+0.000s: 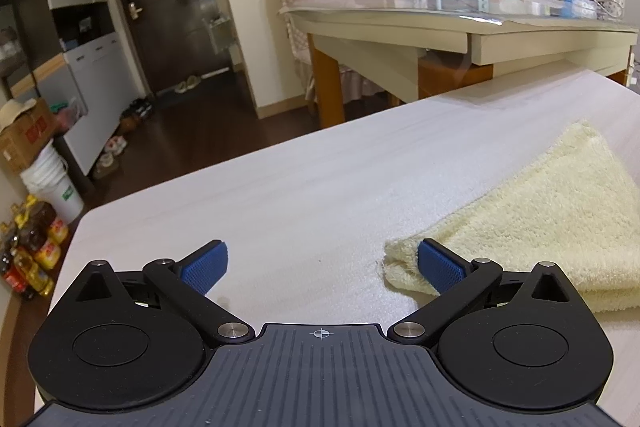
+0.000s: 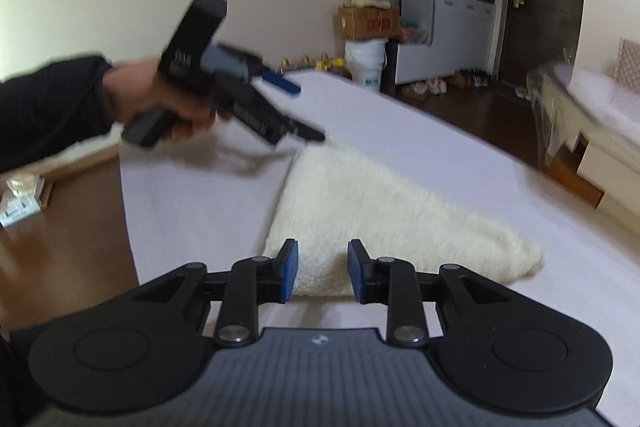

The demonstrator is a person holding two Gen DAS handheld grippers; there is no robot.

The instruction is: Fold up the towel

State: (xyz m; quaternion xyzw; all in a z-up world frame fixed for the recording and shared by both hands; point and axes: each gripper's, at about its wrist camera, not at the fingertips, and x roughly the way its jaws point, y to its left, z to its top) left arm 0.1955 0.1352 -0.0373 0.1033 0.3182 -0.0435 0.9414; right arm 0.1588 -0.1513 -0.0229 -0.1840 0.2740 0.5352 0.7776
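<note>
Towel, cream and folded into a thick triangle, lies on the white worktop well in from its rounded corner. The left gripper hangs just beside the towel's nearest corner with its jaws spread wide, the right pad over the frayed tip and nothing clamped. The right gripper sits low at the towel's opposite edge, jaws parted a little with the pile showing between the pads, which do not pinch it, while a hand carries the left gripper beyond the towel
</note>
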